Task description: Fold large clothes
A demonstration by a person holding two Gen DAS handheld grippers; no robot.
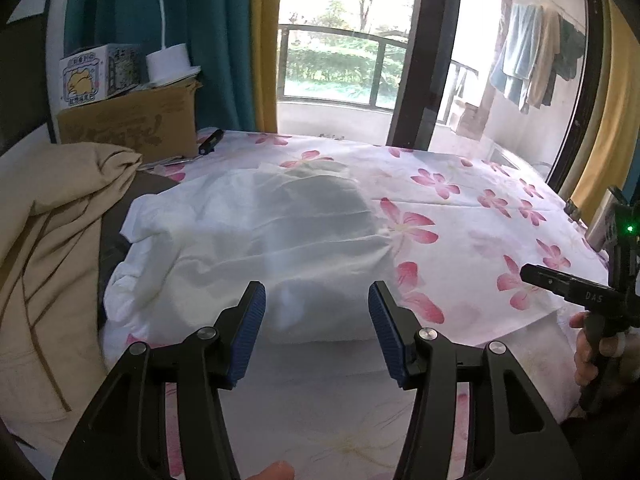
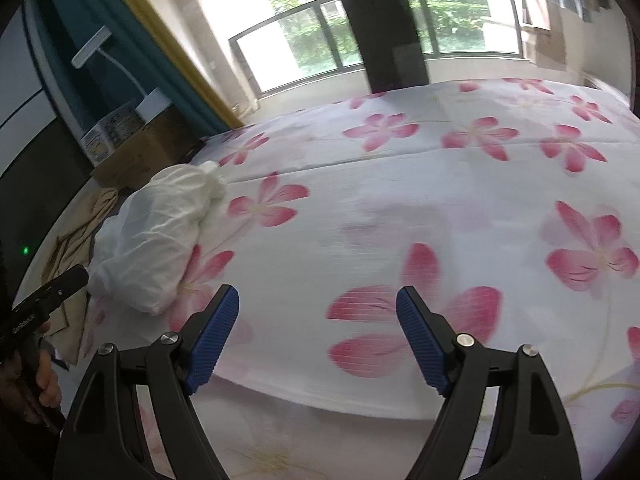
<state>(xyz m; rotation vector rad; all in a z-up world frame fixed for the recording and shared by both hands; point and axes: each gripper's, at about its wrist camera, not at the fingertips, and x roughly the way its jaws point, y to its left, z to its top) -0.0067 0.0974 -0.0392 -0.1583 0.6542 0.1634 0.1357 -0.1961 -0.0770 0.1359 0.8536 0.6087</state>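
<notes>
Both the left gripper (image 1: 316, 300) and right gripper (image 2: 318, 308) had jaws wide open and empty over the pink-flowered bed sheet (image 2: 440, 200), with the thin white crumpled garment (image 1: 256, 236) looking light, floppy, best pinched at its edges.

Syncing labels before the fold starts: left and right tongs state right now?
Left tongs: open, nothing between the pads, over the white garment.
Right tongs: open, empty, over the floral sheet.
</notes>
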